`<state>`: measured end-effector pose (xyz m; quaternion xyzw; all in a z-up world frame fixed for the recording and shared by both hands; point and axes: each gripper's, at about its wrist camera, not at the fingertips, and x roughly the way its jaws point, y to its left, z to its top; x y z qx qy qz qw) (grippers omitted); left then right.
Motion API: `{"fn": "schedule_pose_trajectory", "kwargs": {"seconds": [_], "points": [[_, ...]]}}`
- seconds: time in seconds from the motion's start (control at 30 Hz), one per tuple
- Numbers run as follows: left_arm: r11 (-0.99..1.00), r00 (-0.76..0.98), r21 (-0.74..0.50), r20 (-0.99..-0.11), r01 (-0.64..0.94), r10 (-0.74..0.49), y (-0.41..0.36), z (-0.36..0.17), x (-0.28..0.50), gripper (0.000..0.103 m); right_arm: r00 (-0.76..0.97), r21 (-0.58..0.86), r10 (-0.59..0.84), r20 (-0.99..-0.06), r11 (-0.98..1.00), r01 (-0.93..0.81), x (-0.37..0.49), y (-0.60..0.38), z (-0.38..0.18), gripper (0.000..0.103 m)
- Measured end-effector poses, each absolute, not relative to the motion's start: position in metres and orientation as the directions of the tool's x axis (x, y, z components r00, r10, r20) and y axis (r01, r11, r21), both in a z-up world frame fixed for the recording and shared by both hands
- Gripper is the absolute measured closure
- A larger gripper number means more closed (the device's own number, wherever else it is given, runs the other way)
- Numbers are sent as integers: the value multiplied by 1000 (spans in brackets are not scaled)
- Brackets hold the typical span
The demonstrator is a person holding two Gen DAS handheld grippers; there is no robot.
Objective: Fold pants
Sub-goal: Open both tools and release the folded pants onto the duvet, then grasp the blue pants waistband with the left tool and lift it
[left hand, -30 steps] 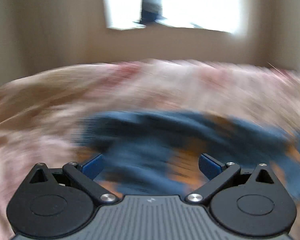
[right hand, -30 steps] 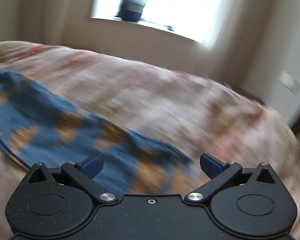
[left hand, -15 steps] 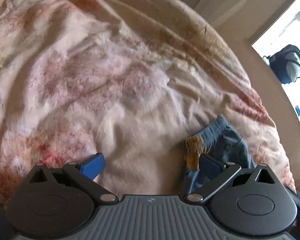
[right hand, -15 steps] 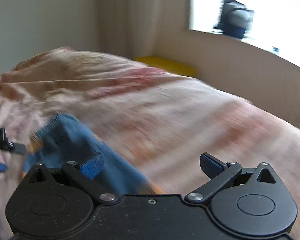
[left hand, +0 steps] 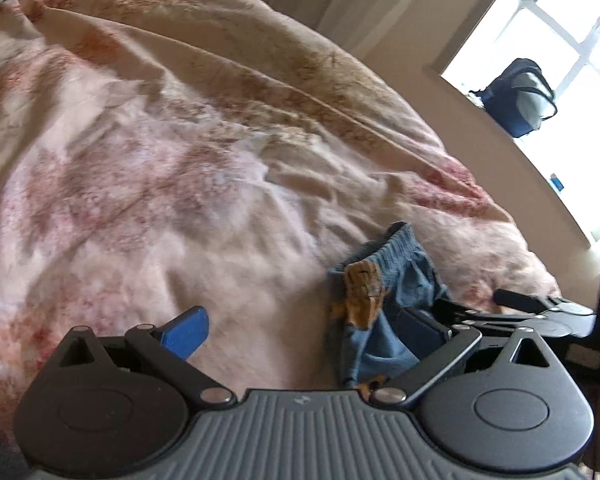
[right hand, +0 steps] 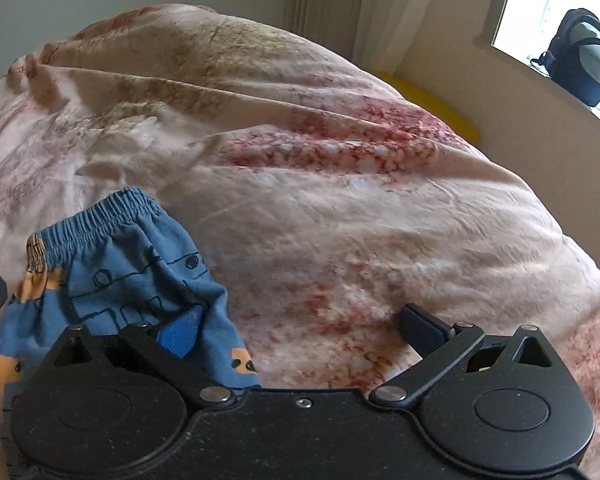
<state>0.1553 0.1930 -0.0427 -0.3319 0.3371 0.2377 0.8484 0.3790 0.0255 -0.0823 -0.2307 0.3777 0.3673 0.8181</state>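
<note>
Both claws, left claw (left hand: 304, 330) and right claw (right hand: 300, 326), gaping wide, hovering beside blue pants (right hand: 132, 272) lying on bed (right hand: 340, 208).

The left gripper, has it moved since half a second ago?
Barely. In the left wrist view the left gripper has the backpack on the windowsill at upper right as before, only slightly lower, and the blue pants sit similarly.

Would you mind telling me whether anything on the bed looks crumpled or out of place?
Yes: the blue pants lie bunched in a heap rather than spread flat, with the elastic waistband curled up. The bedspread under them is wrinkled into ridges. Both the left gripper and the right gripper are open, holding nothing.
</note>
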Motion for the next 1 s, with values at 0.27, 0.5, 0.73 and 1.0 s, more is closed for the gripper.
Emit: {"fn": "schedule_pose_trajectory", "kwargs": {"seconds": [0.27, 0.5, 0.73, 1.0], "points": [[663, 759, -516, -639, -543, 125, 202, -37, 155, 8, 447, -96, 466, -764, 603, -792, 384, 19, -94, 1], [596, 754, -599, -657, -535, 17, 215, -60, 174, 23, 443, -77, 497, -747, 596, -799, 385, 13, -97, 1], [538, 778, -670, -627, -512, -41, 226, -77, 188, 26, 439, -53, 530, -725, 592, -804, 385, 7, -101, 0], [536, 761, -679, -641, -502, -100, 223, -86, 198, 70, 442, -46, 543, -714, 593, -804, 385, 5, -103, 1]]}}
